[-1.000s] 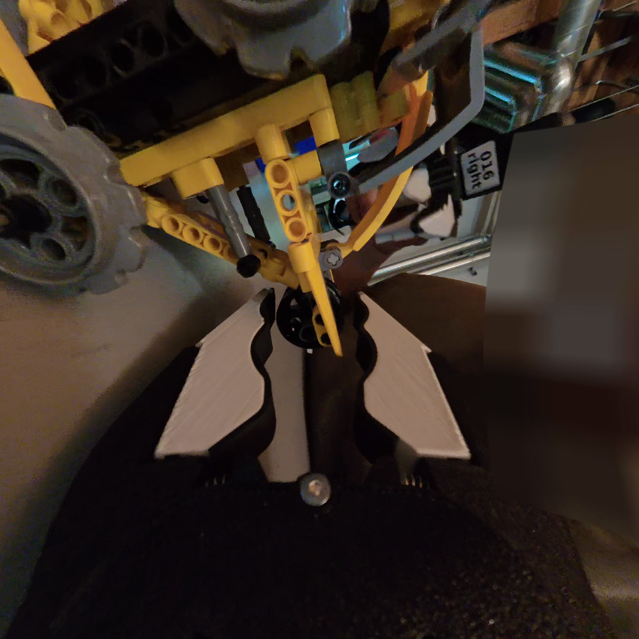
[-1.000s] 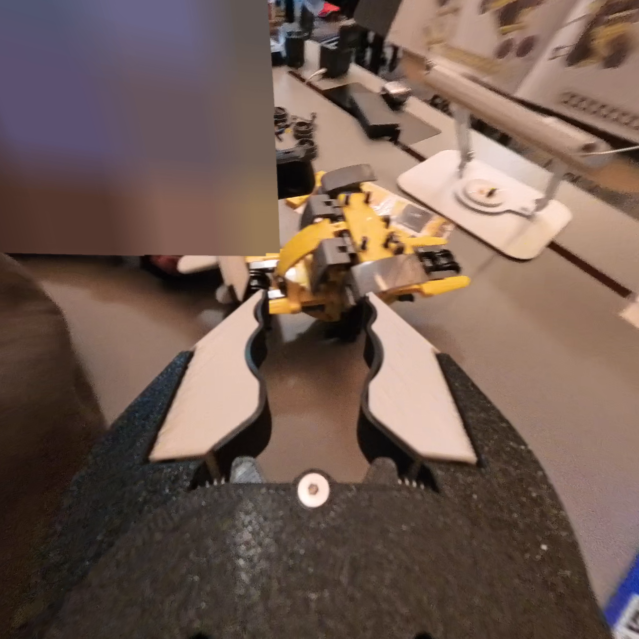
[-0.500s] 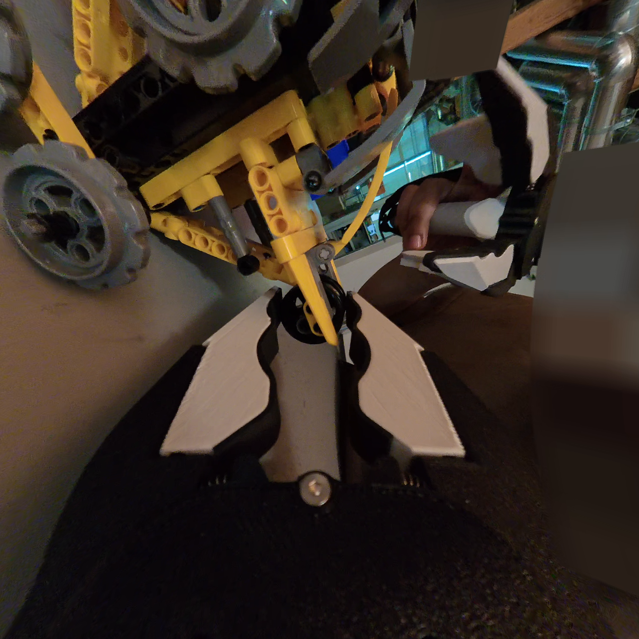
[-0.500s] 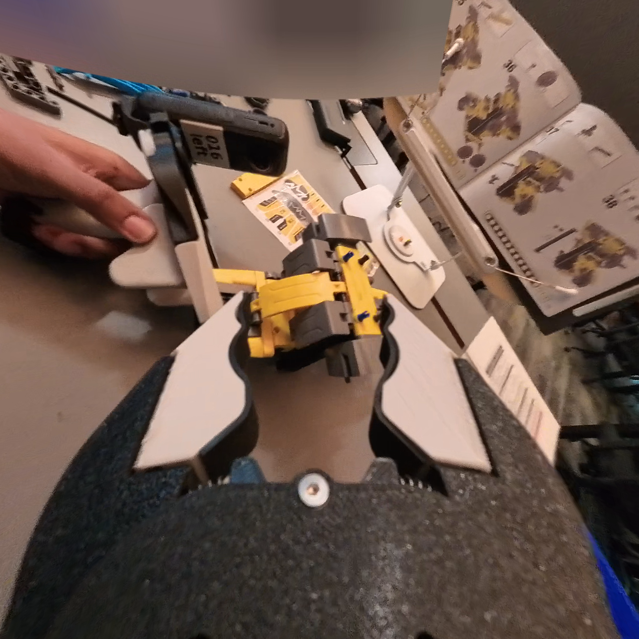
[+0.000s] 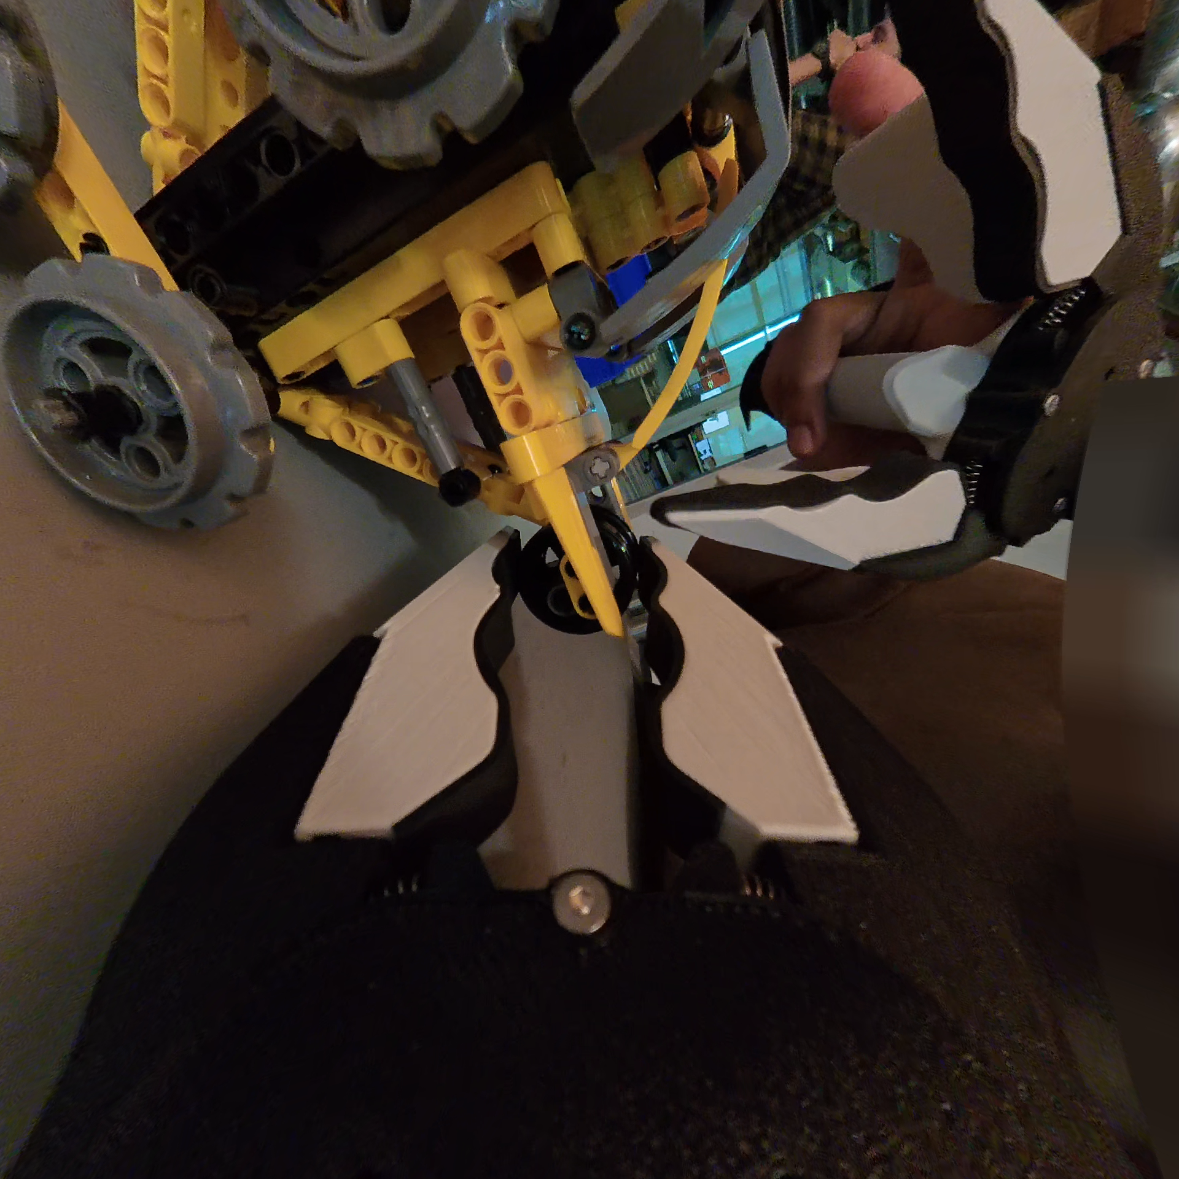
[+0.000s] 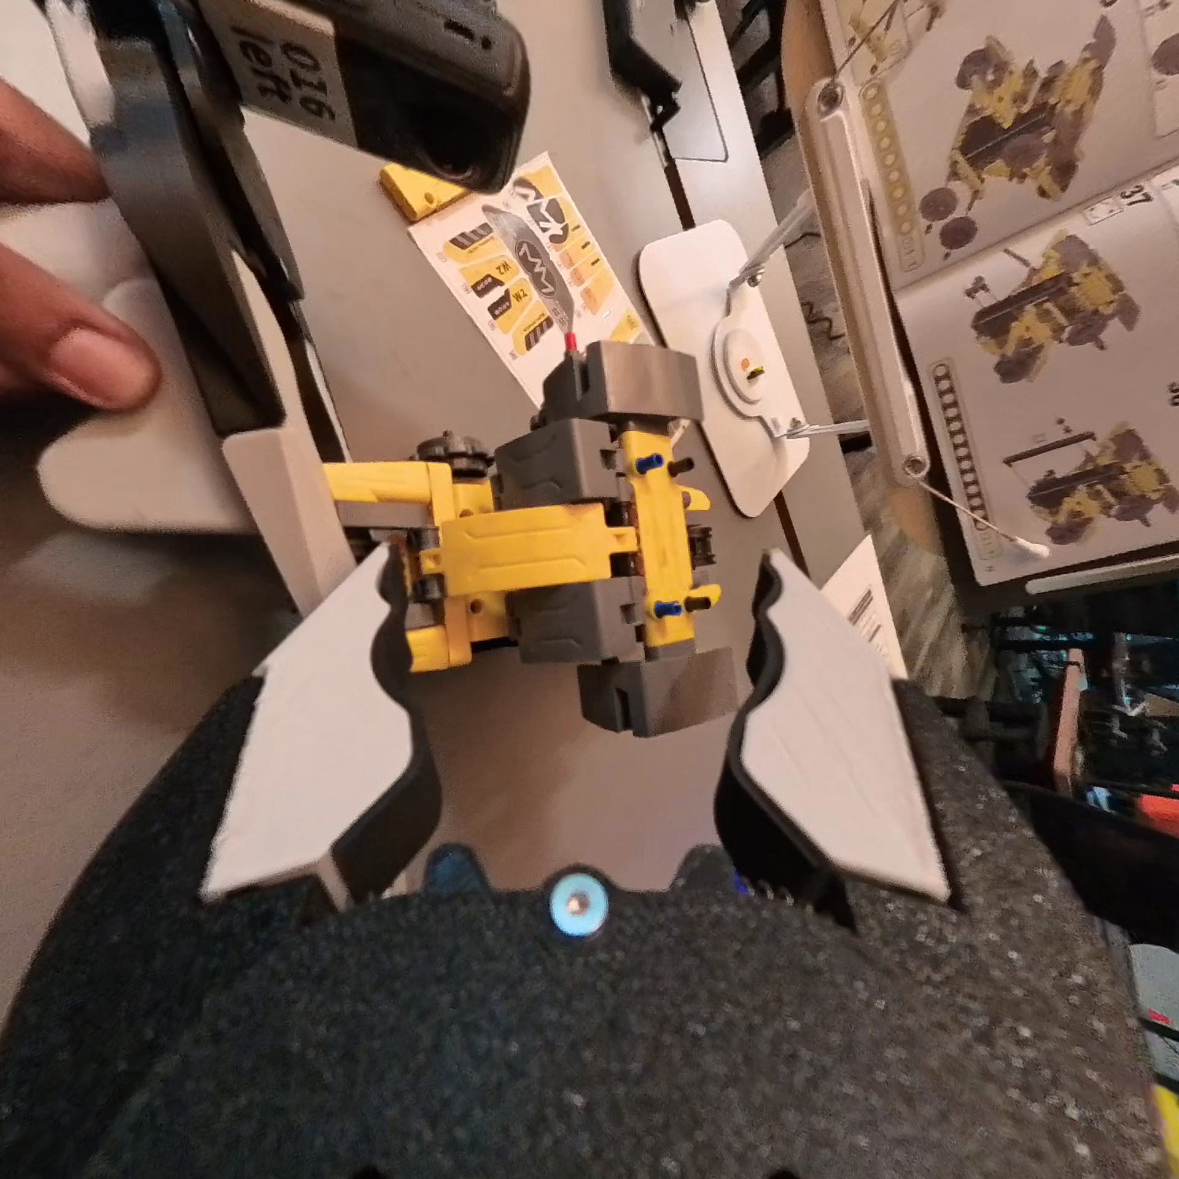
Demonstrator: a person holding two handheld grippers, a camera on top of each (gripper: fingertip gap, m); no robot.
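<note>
A yellow, grey and black brick-built vehicle model (image 6: 561,555) stands on the grey table (image 6: 395,357). My left gripper (image 5: 577,590) is shut on the model's end, pinching a black pulley wheel (image 5: 561,590) and a yellow pointed piece (image 5: 584,561). The model's underside, with grey toothed wheels (image 5: 127,395), fills the upper left wrist view. My right gripper (image 6: 574,574) is open, held above the model with its fingers either side of the body. It also shows in the left wrist view (image 5: 893,357), wide open. The left gripper shows in the right wrist view (image 6: 281,497).
A sticker sheet (image 6: 529,281) and a loose yellow piece (image 6: 415,188) lie on the table beyond the model. A white stand base (image 6: 721,357) props an open instruction booklet (image 6: 1033,268) at the right. A hand (image 6: 57,319) holds the left gripper.
My right gripper swung up over the model, came closer and opened wider, its fingers now straddling the body. My left gripper kept its hold, and the model tilted slightly.
</note>
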